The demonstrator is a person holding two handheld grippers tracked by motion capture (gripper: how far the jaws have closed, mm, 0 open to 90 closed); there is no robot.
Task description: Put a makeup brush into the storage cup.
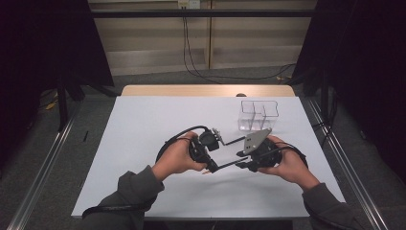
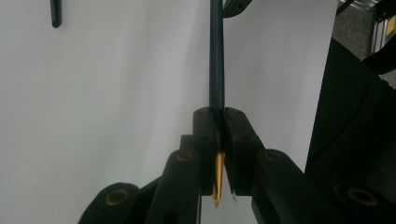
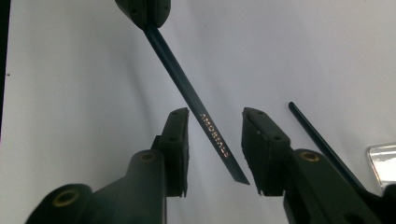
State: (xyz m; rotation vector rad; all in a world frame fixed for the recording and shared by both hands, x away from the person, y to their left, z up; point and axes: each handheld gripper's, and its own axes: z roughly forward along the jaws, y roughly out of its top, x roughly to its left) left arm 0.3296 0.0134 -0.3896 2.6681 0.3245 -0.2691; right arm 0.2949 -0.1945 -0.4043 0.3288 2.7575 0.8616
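White table [image 1: 143,143], left claw [image 2: 217,123] clamping pencil [image 2: 216,70], right claw [image 3: 215,140] open, grey floor [image 1: 158,76].

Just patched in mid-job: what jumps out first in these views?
The left hand-held gripper is shut on a dark pencil at its sharpened end. The pencil's blunt end lies between the open jaws of the right hand-held gripper. A clear divided box stands on the white table, far right.

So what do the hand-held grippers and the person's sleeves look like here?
Both hand-held grippers, left and right, are black, each trailing a black cable. The right carries a grey three-cornered plate on top. In the gripper views, the jaw arms show brass-coloured pivot rings. The person wears dark grey sleeves.
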